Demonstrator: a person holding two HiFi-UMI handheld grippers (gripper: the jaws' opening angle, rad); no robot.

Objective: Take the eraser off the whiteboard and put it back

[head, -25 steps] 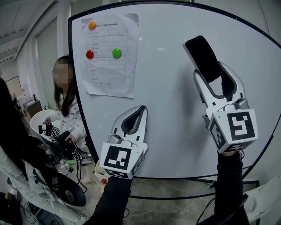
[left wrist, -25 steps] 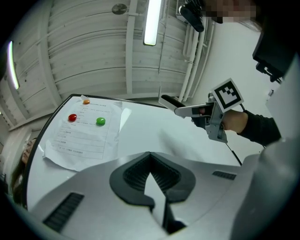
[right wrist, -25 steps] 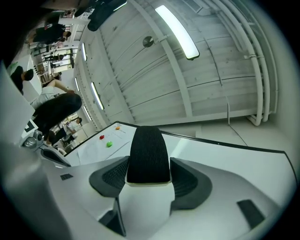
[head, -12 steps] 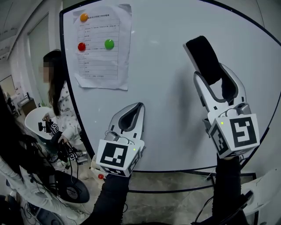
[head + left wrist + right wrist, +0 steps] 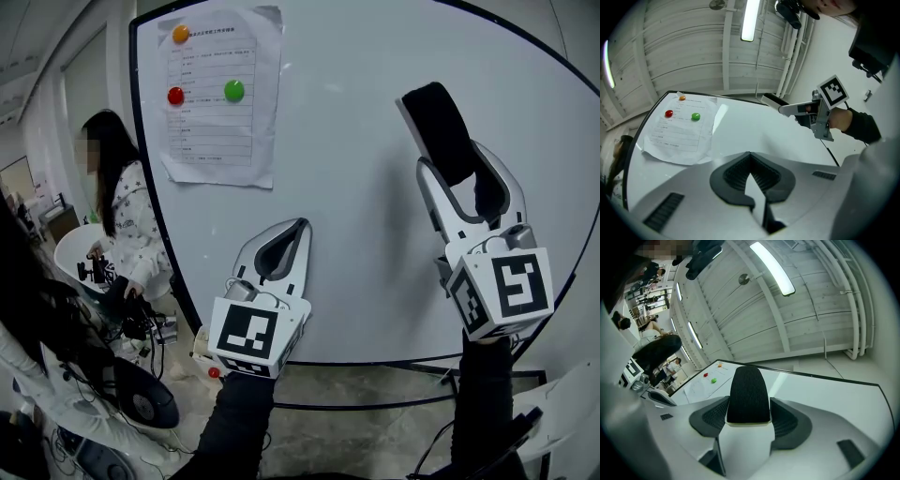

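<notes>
1. The right hand-held gripper (image 5: pixel 456 165) is clamped on a black-felted eraser (image 5: pixel 439 127) in front of the right half of the whiteboard (image 5: pixel 356 141), its jaws spread wide to take the eraser's width between the pads.

2. The left hand-held gripper (image 5: pixel 297 228) carries nothing. Its jaws are together at the tips, and it hangs low before the whiteboard's bottom edge, well apart from the eraser.

3. The first half of the job looks done, with the eraser in the gripper rather than parked on the board. No view settles whether it clears the surface or touches it.

4. What seems left is the return: pressing the eraser back onto the whiteboard and letting the jaws go.

5. The eraser's long axis runs in line with the right gripper's jaws. Its free end sticks out past the fingertips, pointing up the board and leaning slightly toward the upper left corner, where a printed sheet (image 5: pixel 216 103) hangs under coloured magnets.

6. The dark felt face is turned toward the head camera, with a strip of white body showing along its left edge.
</notes>
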